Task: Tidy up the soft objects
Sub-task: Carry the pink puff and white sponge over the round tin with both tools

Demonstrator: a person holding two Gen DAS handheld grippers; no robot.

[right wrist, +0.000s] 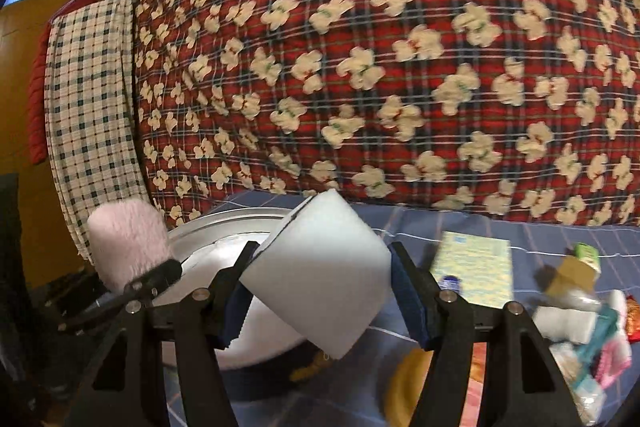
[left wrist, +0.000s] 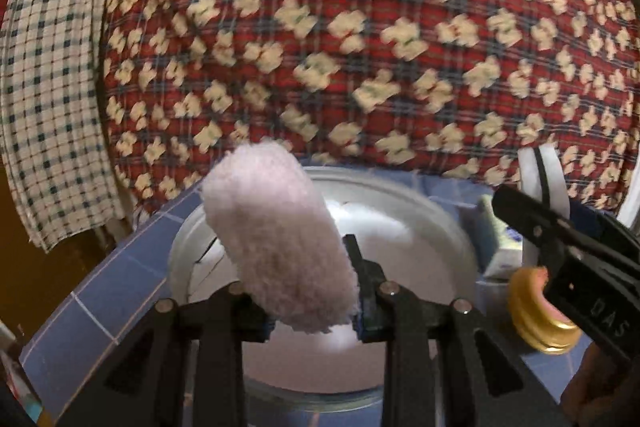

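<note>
My left gripper [left wrist: 308, 291] is shut on a fluffy pink soft piece [left wrist: 276, 239] and holds it above a round metal bowl [left wrist: 448, 223] on the blue checked cloth. The pink piece also shows at the left of the right wrist view [right wrist: 128, 239], with the bowl [right wrist: 208, 227] behind it. My right gripper [right wrist: 320, 291] is shut on a white foam block [right wrist: 320, 275], held tilted above the bowl's right side. In the left wrist view the right gripper [left wrist: 540, 179] enters from the right with the white block [left wrist: 530, 173] in it.
A big red plaid quilt with cream flowers [left wrist: 360, 35] rises behind the bowl. A checked cloth [left wrist: 48, 87] hangs at left. A yellow ring toy [left wrist: 536, 311], a yellow-green packet [right wrist: 474, 267] and several small packets [right wrist: 584, 311] lie to the right on the blue cloth [right wrist: 400, 227].
</note>
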